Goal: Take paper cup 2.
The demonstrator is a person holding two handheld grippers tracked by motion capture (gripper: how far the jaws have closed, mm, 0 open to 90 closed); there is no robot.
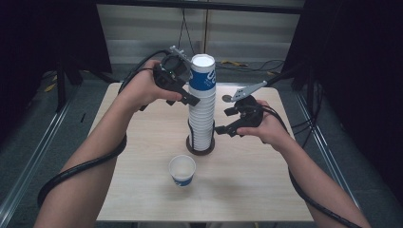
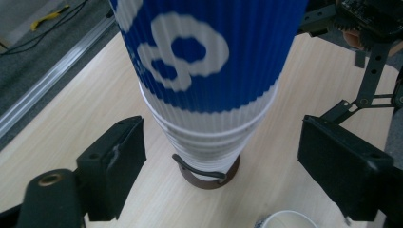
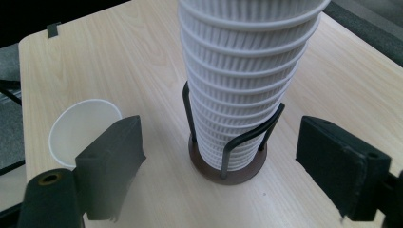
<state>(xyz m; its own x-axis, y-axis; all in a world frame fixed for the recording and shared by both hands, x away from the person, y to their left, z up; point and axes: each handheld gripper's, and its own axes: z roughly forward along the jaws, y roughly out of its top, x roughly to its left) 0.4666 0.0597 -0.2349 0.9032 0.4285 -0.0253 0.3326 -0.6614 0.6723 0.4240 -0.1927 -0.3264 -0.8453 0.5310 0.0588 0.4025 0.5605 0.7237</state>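
A tall stack of paper cups (image 1: 201,107) stands upright in a dark wire holder (image 1: 200,145) at the middle of the table (image 1: 142,190). The left hand (image 1: 142,88) is raised beside the stack's top, its left claw (image 1: 190,97) level with the blue-printed top cup (image 1: 203,73); the jaws stand wide to either side of that cup, not touching it. The right hand (image 1: 268,126) is lower, its right claw (image 1: 221,121) aimed at the stack's middle, jaws wide with nothing in them. A single cup (image 1: 182,170) stands nearer the person.

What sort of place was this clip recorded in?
Probably a lab recording bay, not a café: a bare wooden table between dark curtains, loose cables on the floor, metal floor rails.
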